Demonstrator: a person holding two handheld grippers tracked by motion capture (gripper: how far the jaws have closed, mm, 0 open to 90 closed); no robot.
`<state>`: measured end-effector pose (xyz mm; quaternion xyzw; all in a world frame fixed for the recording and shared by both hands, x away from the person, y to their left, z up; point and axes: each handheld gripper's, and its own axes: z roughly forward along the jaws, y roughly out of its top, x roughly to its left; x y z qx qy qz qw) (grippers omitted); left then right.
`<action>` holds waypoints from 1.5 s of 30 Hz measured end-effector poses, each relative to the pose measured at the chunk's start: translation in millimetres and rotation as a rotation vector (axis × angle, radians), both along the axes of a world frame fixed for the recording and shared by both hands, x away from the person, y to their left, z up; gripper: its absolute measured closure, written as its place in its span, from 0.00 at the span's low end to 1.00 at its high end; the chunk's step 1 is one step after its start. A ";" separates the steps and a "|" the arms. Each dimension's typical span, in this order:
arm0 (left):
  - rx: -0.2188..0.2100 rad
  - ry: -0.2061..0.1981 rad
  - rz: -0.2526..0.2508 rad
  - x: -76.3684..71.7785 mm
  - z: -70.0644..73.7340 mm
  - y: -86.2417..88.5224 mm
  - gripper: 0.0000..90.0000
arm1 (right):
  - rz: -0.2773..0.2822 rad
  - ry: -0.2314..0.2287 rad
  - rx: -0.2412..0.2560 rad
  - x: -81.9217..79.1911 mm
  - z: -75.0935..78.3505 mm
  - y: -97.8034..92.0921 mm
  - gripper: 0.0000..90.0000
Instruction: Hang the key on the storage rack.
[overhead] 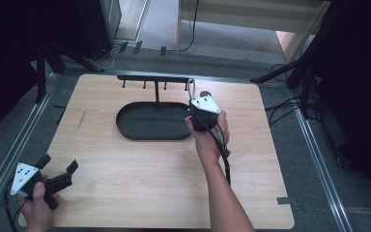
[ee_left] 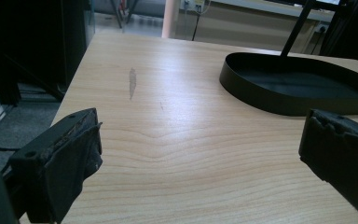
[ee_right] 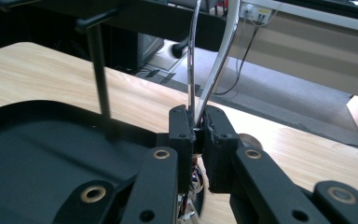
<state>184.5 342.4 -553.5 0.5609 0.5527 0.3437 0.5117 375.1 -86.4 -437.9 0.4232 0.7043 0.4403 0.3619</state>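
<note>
A black rack stands at the back of the table, with an oval tray base [overhead: 125,126] and a post carrying a horizontal bar [overhead: 152,77] that has several short pegs. My right gripper [overhead: 194,105] [ee_right: 196,125] is beside the tray's right end, below the bar's right tip. It is shut on a shiny metal wire loop [ee_right: 220,60] [overhead: 191,88] that rises from between its jaws toward the bar. What hangs below the jaws is mostly hidden. My left gripper [overhead: 58,163] [ee_left: 200,144] rests at the table's near left corner, open, with nothing between its fingers.
The wooden table [overhead: 140,193] has a grey smear [ee_left: 132,83] left of the tray. A small round grey object [overhead: 205,94] lies on the table just behind the right gripper. Black stands and cables surround the table on the floor.
</note>
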 end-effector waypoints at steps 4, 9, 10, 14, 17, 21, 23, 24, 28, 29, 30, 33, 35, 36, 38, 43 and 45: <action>0.000 0.000 -0.001 0.0 0.0 0.2 0.00 | 0.013 -0.001 -0.022 0.9 -4.9 12.6 0.93; -0.001 0.000 -0.001 0.0 0.0 0.1 0.00 | -0.014 0.032 -0.033 9.5 -10.7 16.8 0.93; -0.001 0.000 -0.001 -0.1 0.0 0.1 0.00 | -0.017 0.040 -0.032 11.7 -12.1 17.4 0.93; -0.004 -0.001 -0.003 0.2 -0.1 0.4 0.00 | -0.026 0.054 -0.038 18.2 -16.7 20.7 0.93; -0.005 -0.001 -0.003 0.3 -0.1 0.5 0.00 | -0.035 0.068 -0.036 21.9 -20.7 21.5 0.93; -0.008 -0.001 -0.002 0.4 -0.1 0.5 0.00 | -0.027 0.085 -0.042 24.5 -25.1 20.7 0.92; -0.007 -0.001 -0.003 0.4 -0.1 0.4 0.00 | -0.019 0.084 -0.045 25.1 -26.4 19.2 0.92; -0.006 -0.001 -0.002 0.4 -0.1 0.3 0.00 | -0.019 0.084 -0.045 25.1 -26.4 19.2 0.92; -0.005 -0.001 -0.002 0.4 -0.1 0.3 0.00 | 0.018 0.086 -0.014 26.4 -27.9 13.2 0.75; -0.004 0.000 -0.003 0.4 0.0 0.4 0.00 | 0.032 0.084 -0.012 26.2 -28.7 11.8 0.68; -0.003 0.000 -0.002 0.3 0.0 0.3 0.00 | 0.040 0.082 -0.015 25.8 -29.1 10.7 0.65; -0.001 0.001 -0.004 0.4 0.0 0.2 0.00 | 0.050 0.071 -0.031 23.6 -31.1 4.7 0.56; -0.003 0.000 -0.003 0.4 0.0 -0.1 0.00 | 0.040 0.062 -0.039 21.8 -31.4 -2.5 0.51; -0.001 0.000 -0.003 0.4 0.0 0.0 0.00 | 0.038 0.058 -0.037 21.1 -31.4 -6.2 0.49; -0.001 0.000 -0.003 0.4 0.0 0.1 0.00 | 0.030 0.060 -0.036 19.9 -30.9 -10.0 0.47; 0.000 0.000 -0.003 0.4 0.0 -0.2 0.00 | 0.023 0.028 0.015 7.9 -24.1 -33.5 0.37; 0.001 0.000 -0.003 0.4 0.0 -0.3 0.00 | 0.022 0.010 0.021 1.5 -21.4 -43.7 0.35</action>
